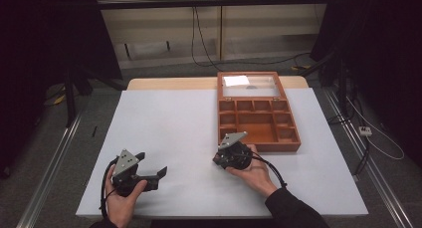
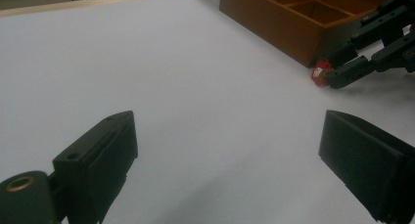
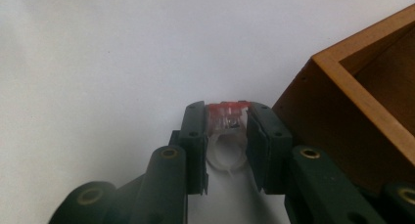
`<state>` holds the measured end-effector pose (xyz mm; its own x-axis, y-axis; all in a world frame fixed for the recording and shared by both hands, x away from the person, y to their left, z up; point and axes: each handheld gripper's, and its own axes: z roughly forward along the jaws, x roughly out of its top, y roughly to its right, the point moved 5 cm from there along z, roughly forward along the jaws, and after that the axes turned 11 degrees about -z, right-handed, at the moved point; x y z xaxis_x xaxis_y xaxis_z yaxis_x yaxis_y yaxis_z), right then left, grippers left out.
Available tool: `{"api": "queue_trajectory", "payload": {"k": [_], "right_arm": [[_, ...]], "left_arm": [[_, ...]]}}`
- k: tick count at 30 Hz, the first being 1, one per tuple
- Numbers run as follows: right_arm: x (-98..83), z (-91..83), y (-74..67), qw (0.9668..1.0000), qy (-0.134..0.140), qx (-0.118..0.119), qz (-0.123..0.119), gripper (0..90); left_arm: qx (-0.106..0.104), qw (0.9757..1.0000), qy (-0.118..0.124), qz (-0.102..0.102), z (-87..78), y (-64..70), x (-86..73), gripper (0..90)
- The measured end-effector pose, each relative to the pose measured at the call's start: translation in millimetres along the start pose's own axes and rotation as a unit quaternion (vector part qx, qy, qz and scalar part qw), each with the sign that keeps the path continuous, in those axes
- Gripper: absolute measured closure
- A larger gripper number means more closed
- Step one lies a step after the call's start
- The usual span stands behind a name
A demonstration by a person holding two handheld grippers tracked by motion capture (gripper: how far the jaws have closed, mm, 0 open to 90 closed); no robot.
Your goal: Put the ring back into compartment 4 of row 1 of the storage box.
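— Red and clear plastic: that is a toy ring (image 3: 227,123) with a red gem, pinched between the jaws of the right hand-held gripper (image 3: 227,131), low over the white surface (image 1: 169,133), just beside the near left corner of the wooden compartment box (image 1: 259,126).

— So it's picked up. What about the other one?

— The left hand-held gripper (image 1: 152,168) rests well apart at the near left, jaws spread wide with nothing between them. From its view the ring (image 2: 320,73) shows as a red spot at the tips of the right hand-held gripper (image 2: 329,77).

— And what's left?

— My guess is the ring goes into the box. The lid stands open and the compartments look empty, so the grasp is done; the lift and placing are not.
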<state>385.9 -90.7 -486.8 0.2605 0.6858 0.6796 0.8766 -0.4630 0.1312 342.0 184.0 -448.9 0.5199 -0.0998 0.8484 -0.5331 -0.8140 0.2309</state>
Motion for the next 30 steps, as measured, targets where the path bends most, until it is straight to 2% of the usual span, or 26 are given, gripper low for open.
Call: {"api": "queue_trajectory", "payload": {"k": [30], "right_arm": [[2.2,-24.1,-1.0,0.9994,0.033,0.003,0.006,70.2]], "left_arm": [[-0.002,1.0000,0.002,-0.002,-1.0,-0.7,0.3,7.3]]}}
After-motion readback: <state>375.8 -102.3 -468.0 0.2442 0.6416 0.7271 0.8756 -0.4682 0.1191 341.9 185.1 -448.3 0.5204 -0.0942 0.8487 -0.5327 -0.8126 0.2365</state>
